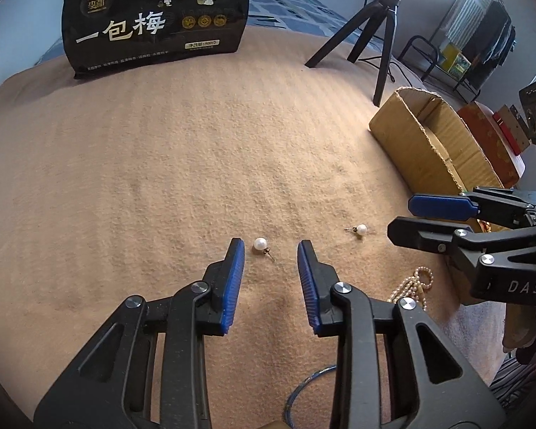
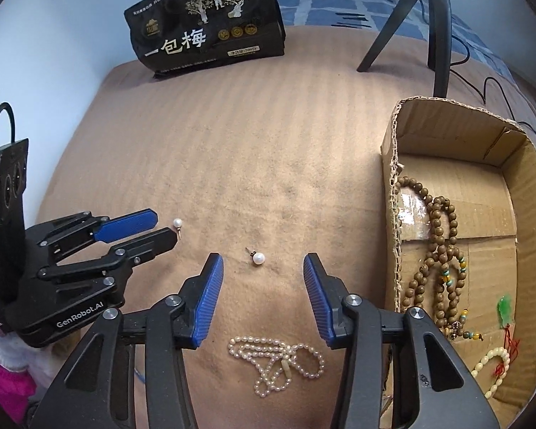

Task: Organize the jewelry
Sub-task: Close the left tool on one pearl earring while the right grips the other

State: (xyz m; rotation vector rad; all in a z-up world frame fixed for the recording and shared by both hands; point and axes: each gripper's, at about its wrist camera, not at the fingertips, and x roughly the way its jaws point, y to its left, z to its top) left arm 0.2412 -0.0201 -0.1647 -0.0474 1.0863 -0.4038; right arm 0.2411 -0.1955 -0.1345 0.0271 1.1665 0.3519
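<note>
Two pearl stud earrings lie on the tan blanket. One earring (image 1: 260, 243) lies just ahead of my open left gripper (image 1: 271, 247), near its left finger; it also shows in the right wrist view (image 2: 177, 223). The other earring (image 2: 258, 258) lies just ahead of my open right gripper (image 2: 262, 262); it also shows in the left wrist view (image 1: 361, 229). A pearl necklace (image 2: 277, 361) lies bunched under the right gripper. The cardboard box (image 2: 393, 193) at the right holds wooden bead strings (image 2: 436, 250), a green pendant (image 2: 504, 309) and a pale bead bracelet (image 2: 491, 361).
A black snack bag (image 1: 157, 21) stands at the far edge of the blanket. A black tripod (image 1: 382, 32) stands behind the box. A blue ring (image 1: 303, 393) lies under the left gripper. A red box (image 1: 489, 136) sits beyond the cardboard box.
</note>
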